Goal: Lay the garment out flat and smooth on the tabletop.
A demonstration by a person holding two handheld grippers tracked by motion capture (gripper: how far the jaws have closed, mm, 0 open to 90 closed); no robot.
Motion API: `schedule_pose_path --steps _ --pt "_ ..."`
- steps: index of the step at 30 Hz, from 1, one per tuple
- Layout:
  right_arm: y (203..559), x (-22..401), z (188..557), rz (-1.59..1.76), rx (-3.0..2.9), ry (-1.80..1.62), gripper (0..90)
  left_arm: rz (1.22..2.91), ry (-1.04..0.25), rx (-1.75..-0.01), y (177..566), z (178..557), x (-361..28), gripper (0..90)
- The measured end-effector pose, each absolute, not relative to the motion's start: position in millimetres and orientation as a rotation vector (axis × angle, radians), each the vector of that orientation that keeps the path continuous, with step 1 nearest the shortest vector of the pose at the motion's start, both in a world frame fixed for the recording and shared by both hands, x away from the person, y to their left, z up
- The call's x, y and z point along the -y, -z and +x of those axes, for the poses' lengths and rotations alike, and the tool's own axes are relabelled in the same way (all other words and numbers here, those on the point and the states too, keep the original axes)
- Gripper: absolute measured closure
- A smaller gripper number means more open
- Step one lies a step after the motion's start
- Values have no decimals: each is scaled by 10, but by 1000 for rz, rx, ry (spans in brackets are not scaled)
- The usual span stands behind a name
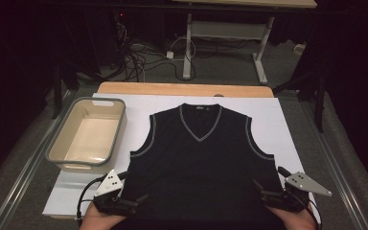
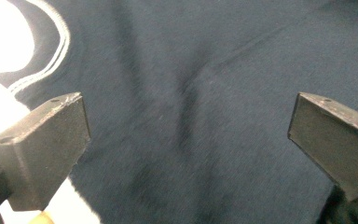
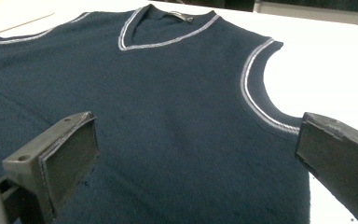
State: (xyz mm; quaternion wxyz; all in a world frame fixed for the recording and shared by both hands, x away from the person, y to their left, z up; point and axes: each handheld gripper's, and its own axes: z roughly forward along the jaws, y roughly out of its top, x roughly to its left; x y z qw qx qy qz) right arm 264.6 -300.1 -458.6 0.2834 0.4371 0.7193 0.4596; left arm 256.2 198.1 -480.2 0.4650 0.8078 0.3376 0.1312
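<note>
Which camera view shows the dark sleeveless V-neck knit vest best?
The high view: the dark sleeveless V-neck knit vest lies flat and almost whole. The right gripper view gives its neckline and one armhole, the left gripper view close fabric and a trimmed edge.

Dark room: grey carpet floor; cable tangle upper left; white-legged desk along top edge.

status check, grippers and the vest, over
Left gripper open, right gripper open, both at the bottom hem corners. Dark sleeveless vest flat on the white sheet, ungrasped. Grey tub off to the left, nothing blocking.
</note>
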Motion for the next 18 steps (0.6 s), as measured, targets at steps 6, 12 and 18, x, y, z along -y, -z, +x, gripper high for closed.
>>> schedule_pose_path --steps 6,12,18 --pt "4586 2930 2735 1159 -1932 -1228 3 2010 -311 -803 4713 2648 -1806 0" --pt "4548 2932 2809 1162 -1930 -1229 3 1981 -289 -803 4597 2821 -1629 0" --pt "4516 2933 2902 1159 -1925 -1245 3 1963 -339 -784 4494 2990 -1453 0"
